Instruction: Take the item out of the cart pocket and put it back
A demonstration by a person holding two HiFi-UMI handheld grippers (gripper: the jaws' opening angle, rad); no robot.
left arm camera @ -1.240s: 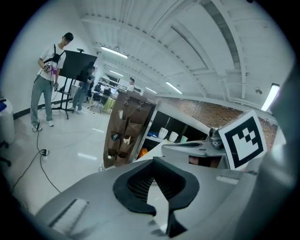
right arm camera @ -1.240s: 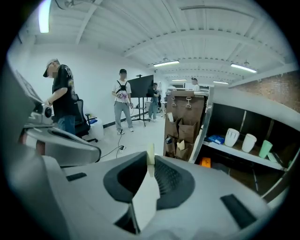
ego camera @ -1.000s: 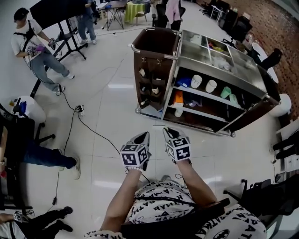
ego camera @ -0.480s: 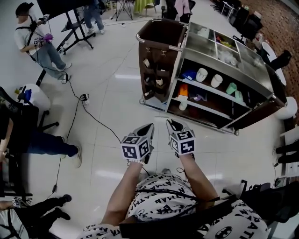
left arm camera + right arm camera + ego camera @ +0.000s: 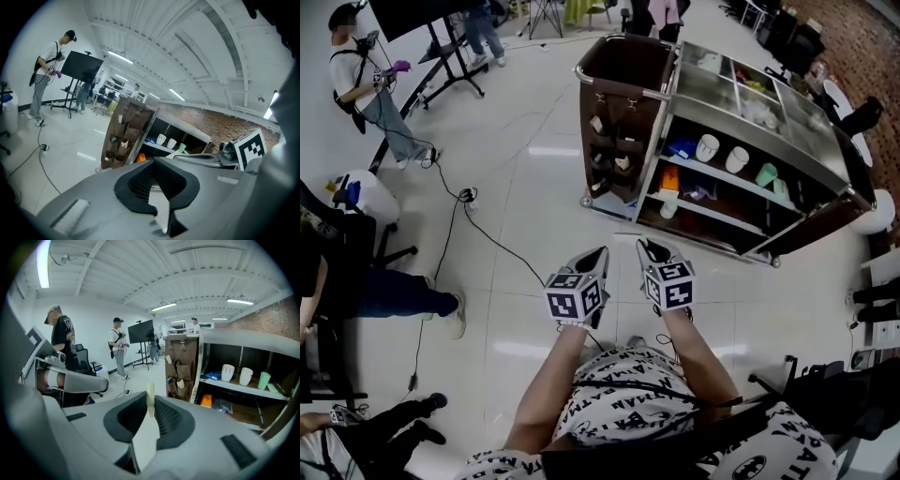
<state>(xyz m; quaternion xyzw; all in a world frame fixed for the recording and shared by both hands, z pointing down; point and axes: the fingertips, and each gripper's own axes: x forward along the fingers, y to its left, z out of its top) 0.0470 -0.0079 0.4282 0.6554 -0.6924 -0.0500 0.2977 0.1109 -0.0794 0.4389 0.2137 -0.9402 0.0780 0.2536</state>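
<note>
Head view looks down on the cart point(image 5: 698, 94) standing on the floor point(image 5: 534, 234) ahead, its shelves point(image 5: 717, 189) carrying two white cups point(image 5: 706, 147), a green cup point(image 5: 766, 174) and an orange pack point(image 5: 667, 181), while the brown pocket panel point(image 5: 630, 141) on its end holds small pale things. Left tool point(image 5: 598, 255) is closed and empty, well short of the cart. Right tool point(image 5: 649, 247) pinches the item point(image 5: 150, 394), a thin cream strip standing upright between its pads.
</note>
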